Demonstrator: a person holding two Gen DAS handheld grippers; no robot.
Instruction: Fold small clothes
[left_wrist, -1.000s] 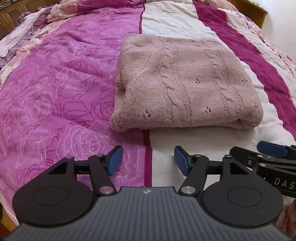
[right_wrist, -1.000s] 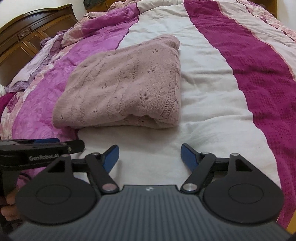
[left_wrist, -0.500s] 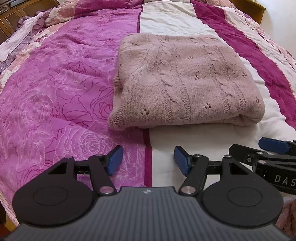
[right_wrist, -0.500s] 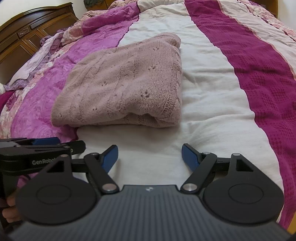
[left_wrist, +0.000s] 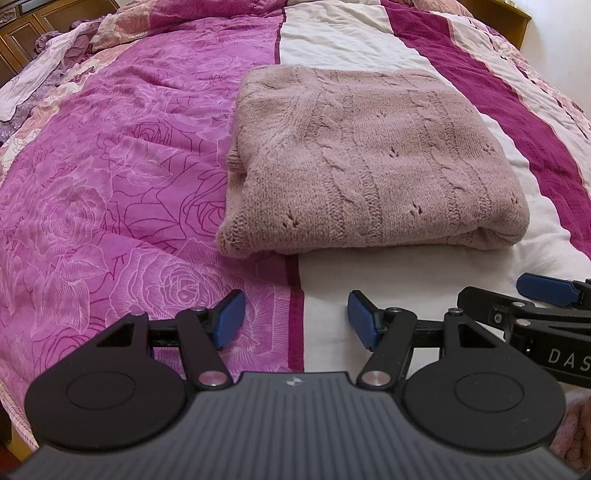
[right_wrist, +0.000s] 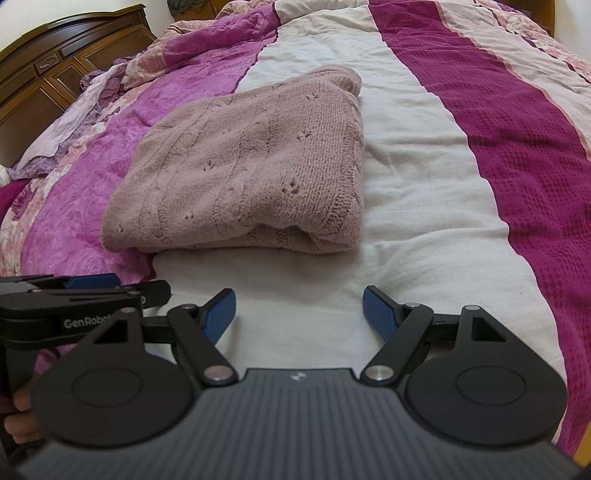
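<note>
A dusty-pink cable-knit sweater (left_wrist: 369, 162) lies folded into a thick rectangle on the bed; it also shows in the right wrist view (right_wrist: 251, 173). My left gripper (left_wrist: 295, 319) is open and empty, hovering over the bedspread just short of the sweater's near edge. My right gripper (right_wrist: 299, 314) is open and empty, over the white stripe, short of the sweater's near right corner. The right gripper shows at the right edge of the left wrist view (left_wrist: 543, 295); the left gripper shows at the left of the right wrist view (right_wrist: 88, 284).
The bedspread has a pink rose-print stripe (left_wrist: 110, 184), a white stripe (right_wrist: 406, 184) and a magenta stripe (right_wrist: 517, 147). A dark wooden headboard (right_wrist: 55, 81) stands at the far left. Rumpled bedding (left_wrist: 55, 66) lies at the far left.
Both grippers have drawn slightly back and lifted from the sweater; the sweater sits a little higher in both views. Both stay open.
</note>
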